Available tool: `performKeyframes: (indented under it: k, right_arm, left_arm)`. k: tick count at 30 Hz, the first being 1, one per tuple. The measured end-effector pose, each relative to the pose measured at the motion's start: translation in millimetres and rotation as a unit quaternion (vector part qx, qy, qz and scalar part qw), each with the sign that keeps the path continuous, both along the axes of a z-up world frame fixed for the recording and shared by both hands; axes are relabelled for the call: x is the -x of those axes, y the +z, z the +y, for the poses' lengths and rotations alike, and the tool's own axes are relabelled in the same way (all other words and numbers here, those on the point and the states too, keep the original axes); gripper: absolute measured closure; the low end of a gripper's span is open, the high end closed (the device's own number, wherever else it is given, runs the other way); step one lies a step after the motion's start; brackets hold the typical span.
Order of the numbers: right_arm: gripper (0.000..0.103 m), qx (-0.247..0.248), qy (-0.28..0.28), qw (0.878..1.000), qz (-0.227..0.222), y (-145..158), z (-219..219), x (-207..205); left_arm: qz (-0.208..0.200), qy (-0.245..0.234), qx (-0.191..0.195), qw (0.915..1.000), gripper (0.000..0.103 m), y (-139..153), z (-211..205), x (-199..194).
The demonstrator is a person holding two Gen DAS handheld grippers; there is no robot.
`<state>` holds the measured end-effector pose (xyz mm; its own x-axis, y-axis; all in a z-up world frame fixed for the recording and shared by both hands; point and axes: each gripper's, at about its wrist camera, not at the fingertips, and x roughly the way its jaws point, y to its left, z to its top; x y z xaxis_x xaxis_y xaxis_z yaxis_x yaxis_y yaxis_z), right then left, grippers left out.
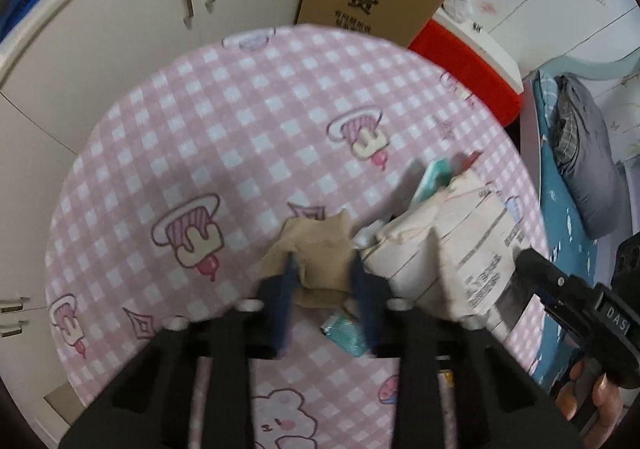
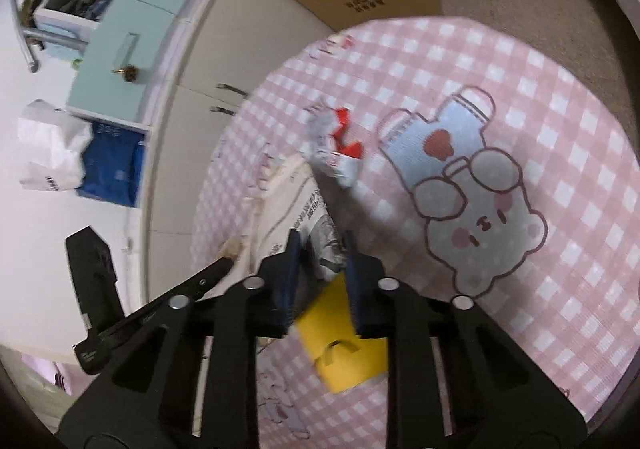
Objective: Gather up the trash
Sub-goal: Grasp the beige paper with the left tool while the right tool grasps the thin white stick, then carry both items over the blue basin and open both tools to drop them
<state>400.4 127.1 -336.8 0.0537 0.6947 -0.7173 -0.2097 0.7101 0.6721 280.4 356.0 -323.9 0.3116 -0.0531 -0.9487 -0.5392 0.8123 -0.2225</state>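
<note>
Brown paper scrap point(image 1: 320, 261) between left gripper's point(image 1: 326, 269) fingers point(image 1: 289, 289)

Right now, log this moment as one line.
left tool: shut on brown paper scrap | right tool: shut on white printed bag | surface: pink checked table

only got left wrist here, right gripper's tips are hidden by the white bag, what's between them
observer: the right gripper has a fold of the printed white bag between its fingers, with the jaws closed on it.
operator: anything near it i cant see from here
observer: a flat yellow piece lies on the pink checked tablecloth, just below the fingers, and the gripper is not holding it.
</note>
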Motion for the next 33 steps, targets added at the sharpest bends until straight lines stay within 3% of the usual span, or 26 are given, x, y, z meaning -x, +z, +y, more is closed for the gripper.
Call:
performKeyframes:
  k: [4,10,17,23,29,33]
  right_arm:
    - [0.093,-0.035,0.013,0.999,-0.018,29,-5,1]
    - [0.096,-0.067,0.009,0.997,-0.048,71,-37,0]
    - [0.096,-0.091,-0.039,0.992,-0.084,114,-136,-9]
    - [0.096,-0.045,-0.101,0.986,-0.122,131,-254,-13]
    - [0.096,0.015,-0.156,0.979,-0.126,120,-350,-14]
    - [0.096,0.056,-0.189,0.973,-0.124,105,-402,-11]
  left_arm:
    - [-0.022,-0.001,-0.014,0.9997,0.088,29,-10,0]
    - [-0.069,-0.011,-0.024,0.9973,0.089,83,-46,-7]
    - [-0.113,-0.061,-0.031,0.9912,0.089,123,-142,-45]
    - [-0.111,-0.122,-0.005,0.9864,0.089,118,-241,-79]
    - [-0.079,-0.209,0.016,0.9746,0.089,88,-360,-120]
    - [-0.053,-0.252,0.021,0.9662,0.088,65,-419,-139]
